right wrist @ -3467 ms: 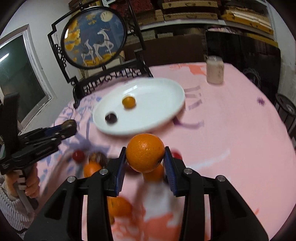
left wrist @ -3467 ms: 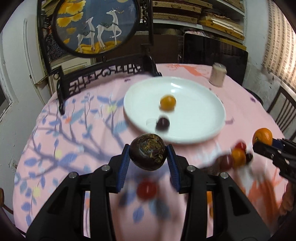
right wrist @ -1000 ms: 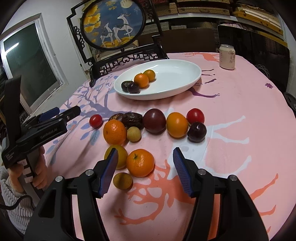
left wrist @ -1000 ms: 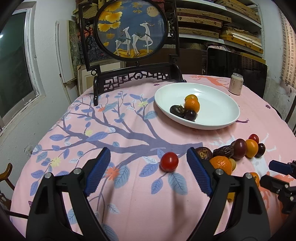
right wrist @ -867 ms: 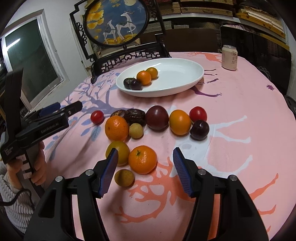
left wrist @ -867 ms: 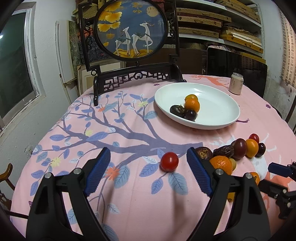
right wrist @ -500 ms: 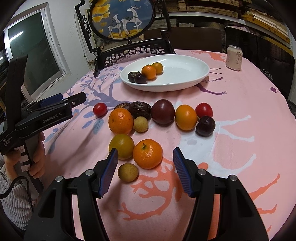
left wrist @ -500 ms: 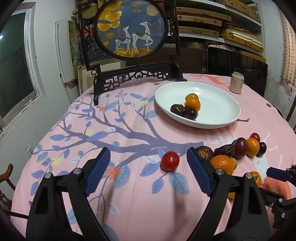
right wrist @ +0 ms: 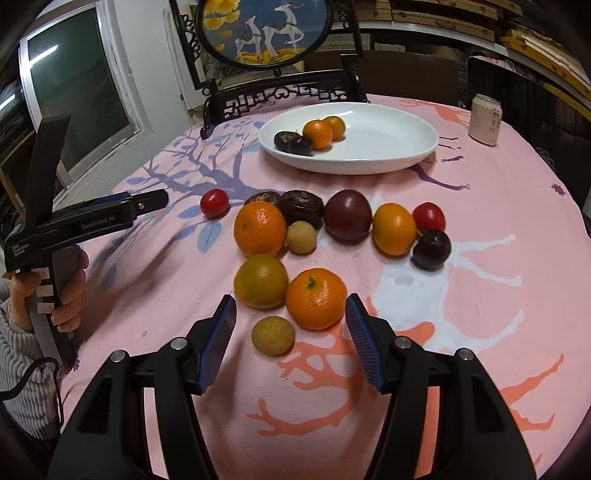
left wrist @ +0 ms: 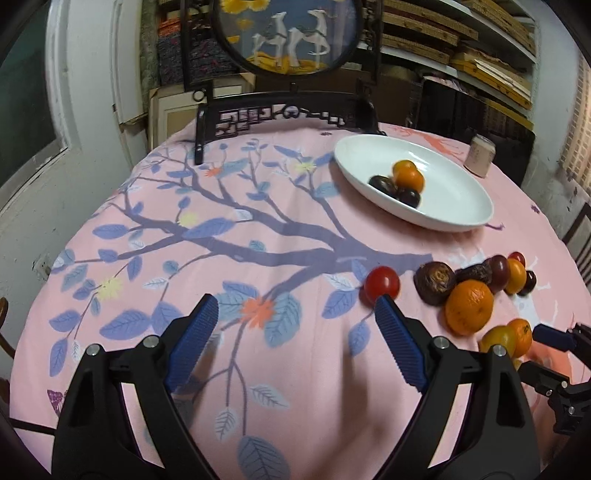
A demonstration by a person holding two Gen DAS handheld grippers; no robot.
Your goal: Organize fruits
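A white oval plate (right wrist: 388,147) holds two oranges (right wrist: 318,133) and two dark fruits (right wrist: 291,143); it also shows in the left wrist view (left wrist: 458,206). Several loose fruits lie on the pink cloth. My right gripper (right wrist: 290,332) is open and empty, just before an orange mandarin (right wrist: 316,298), a yellow-green fruit (right wrist: 260,281) and a small tan fruit (right wrist: 273,335). My left gripper (left wrist: 295,332) is open and empty, low over the cloth; its right finger's tip is beside a red tomato (left wrist: 382,285), which also shows in the right wrist view (right wrist: 214,203).
A pale drink can (right wrist: 487,118) stands right of the plate. A dark carved stand with a round deer picture (right wrist: 264,31) stands at the table's far edge. The left hand-held gripper's body (right wrist: 92,221) shows at left. Shelves and a window lie behind.
Both grippers released their fruits onto the plate and drew back open. Over the last second the left gripper moved left and lower, and the right gripper moved closer to the near fruits.
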